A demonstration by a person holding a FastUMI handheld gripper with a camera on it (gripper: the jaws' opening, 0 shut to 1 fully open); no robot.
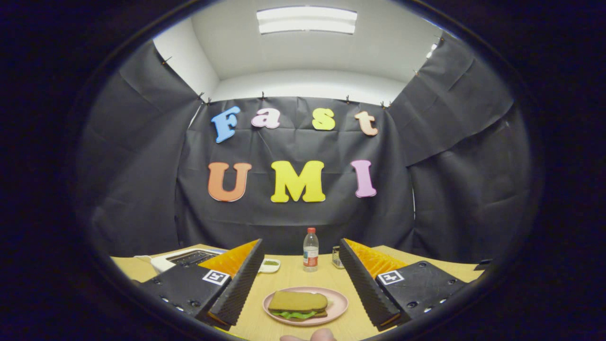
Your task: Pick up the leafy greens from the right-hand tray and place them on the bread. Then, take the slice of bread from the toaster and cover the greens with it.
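Leafy greens (pixel 294 314) sat sandwiched between bread slices on the pink plate (pixel 339 303); hand-held gripper (pixel 303 310) gaped empty. Risk: a careless retreat might nudge the top slice (pixel 298 300) askew.

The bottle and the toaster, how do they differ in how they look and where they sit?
The bottle is tall, narrow and clear with a red cap; the toaster is low, wide and white with dark slots. The bottle stands beyond the gap between the open fingers, past the sandwich on the pink plate; the toaster sits off to the left, partly behind the left finger. Both rest on the wooden table.
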